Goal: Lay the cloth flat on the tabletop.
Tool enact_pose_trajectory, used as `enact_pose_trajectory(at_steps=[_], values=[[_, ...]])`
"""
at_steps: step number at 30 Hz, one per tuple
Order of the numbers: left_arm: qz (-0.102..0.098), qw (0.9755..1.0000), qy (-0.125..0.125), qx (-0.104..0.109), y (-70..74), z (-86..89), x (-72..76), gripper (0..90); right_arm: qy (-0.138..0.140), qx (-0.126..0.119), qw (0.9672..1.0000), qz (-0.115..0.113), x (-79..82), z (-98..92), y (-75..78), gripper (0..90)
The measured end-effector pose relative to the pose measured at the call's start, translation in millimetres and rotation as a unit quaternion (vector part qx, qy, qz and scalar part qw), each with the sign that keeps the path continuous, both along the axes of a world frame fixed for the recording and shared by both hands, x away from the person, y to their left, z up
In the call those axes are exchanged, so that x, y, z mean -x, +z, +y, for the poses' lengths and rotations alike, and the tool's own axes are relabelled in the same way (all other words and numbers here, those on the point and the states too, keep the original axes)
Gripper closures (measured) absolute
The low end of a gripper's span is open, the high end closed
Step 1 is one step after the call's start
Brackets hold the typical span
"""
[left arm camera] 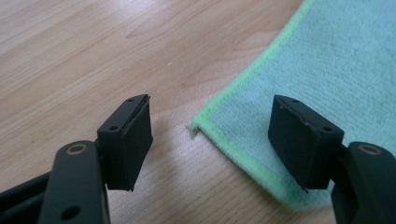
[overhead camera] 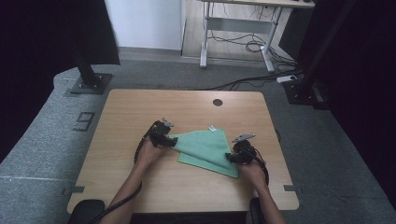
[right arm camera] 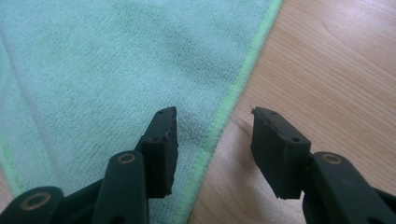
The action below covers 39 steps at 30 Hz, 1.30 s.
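On the bench, near its middle, lies a green cloth, folded roughly into a triangle with a small white tag at its far corner. Left tongs stand released, jaws apart and straddling a near corner of the cloth, the bright green hem running between them; nothing gripped. Right tongs likewise released, one jaw over the cloth, the other over bare wood, the hemmed edge between; pads not pressing. Step in hand, as I read it: lining up both tongs for a pick at two points of the cloth. Next move likely calls for settling lower so one pad slips under the hem, then pinching both together before lifting.
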State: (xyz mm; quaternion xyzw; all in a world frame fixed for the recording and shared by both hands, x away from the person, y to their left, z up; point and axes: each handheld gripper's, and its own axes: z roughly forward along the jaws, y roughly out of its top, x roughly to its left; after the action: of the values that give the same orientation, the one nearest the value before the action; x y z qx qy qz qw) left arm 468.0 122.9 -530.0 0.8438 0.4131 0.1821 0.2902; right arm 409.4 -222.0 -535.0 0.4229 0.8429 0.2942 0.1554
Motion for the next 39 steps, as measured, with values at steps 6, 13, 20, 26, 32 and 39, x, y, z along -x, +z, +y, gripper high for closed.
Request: enact_pose_trajectory(at_steps=[6,13,20,26,32,39], values=[[-0.018,0.9987,-0.039,0.026,17.3,-0.4,42.9,38.1,-0.007,-0.020,0.9998,-0.002,1.2,-3.6,-2.7,51.3],[0.003,0.9923,-0.095,0.080,11.3,-17.0,77.0,51.9,-0.013,-0.015,0.9998,-0.006,4.1,-0.4,-2.1,54.9],[0.010,0.9952,-0.082,0.052,-10.5,-33.1,81.1,64.6,-0.015,-0.021,0.9996,-0.007,9.8,-0.4,-3.1,54.9],[0.024,0.9944,-0.078,0.067,-6.4,-27.3,82.3,88.0,-0.011,-0.008,0.9999,0.002,10.4,3.9,-0.3,53.4],[0.029,0.9947,-0.079,0.060,13.2,-9.1,89.7,87.6,0.002,-0.001,0.9999,-0.012,4.2,18.0,7.4,51.6],[0.051,0.9947,-0.059,0.067,0.9,15.4,99.0,87.3,0.003,0.004,0.9994,-0.033,-30.0,49.3,11.0,38.6]])
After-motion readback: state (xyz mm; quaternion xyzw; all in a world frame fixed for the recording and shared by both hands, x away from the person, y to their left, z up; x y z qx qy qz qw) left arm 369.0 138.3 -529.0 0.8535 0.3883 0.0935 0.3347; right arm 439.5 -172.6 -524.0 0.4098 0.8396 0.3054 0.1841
